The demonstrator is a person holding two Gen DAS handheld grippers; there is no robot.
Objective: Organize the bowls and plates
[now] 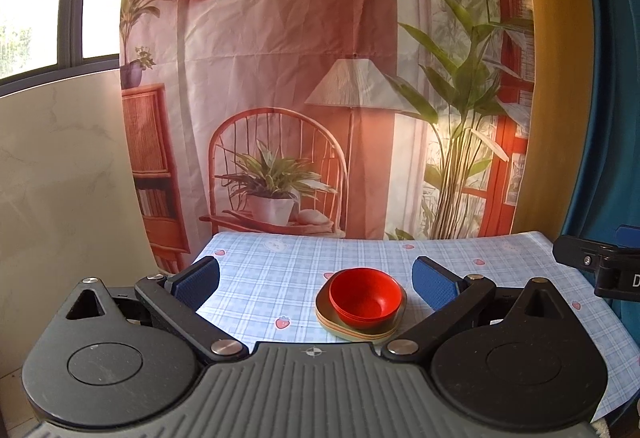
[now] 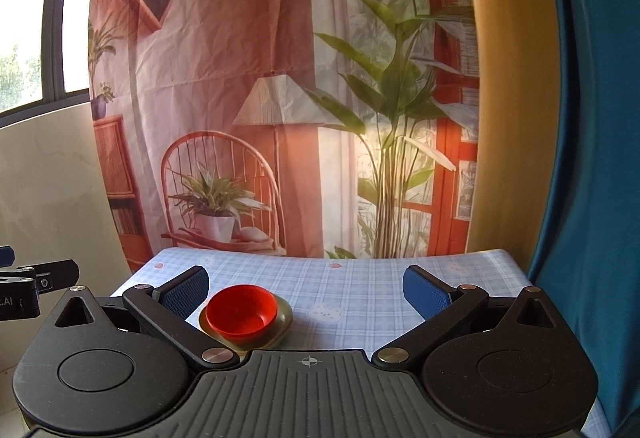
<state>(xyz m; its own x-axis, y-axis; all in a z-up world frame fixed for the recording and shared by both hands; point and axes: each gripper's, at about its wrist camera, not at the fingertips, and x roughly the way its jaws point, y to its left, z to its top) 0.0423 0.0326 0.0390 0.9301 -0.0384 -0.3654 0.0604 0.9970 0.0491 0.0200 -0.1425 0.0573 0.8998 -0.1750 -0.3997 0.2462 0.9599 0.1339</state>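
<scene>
Red bowls (image 1: pixel 365 298) are nested in one stack that sits on a stack of olive and tan square plates (image 1: pixel 326 314) on the checked tablecloth. The same stack of red bowls (image 2: pixel 242 312) on the plates (image 2: pixel 283 320) shows in the right wrist view, at lower left. My left gripper (image 1: pixel 316 280) is open and empty, held above the table's near edge, with the stack between its fingers and slightly right. My right gripper (image 2: pixel 306 290) is open and empty, with the stack just beside its left finger (image 2: pixel 186 292).
The small table (image 1: pixel 280 262) has a blue checked cloth with strawberry and bear prints. A printed room-scene curtain (image 1: pixel 300 77) hangs right behind it. A marble wall and window are left, a blue curtain (image 2: pixel 592 157) right. The right gripper's body (image 1: pixel 600 266) shows at the right edge.
</scene>
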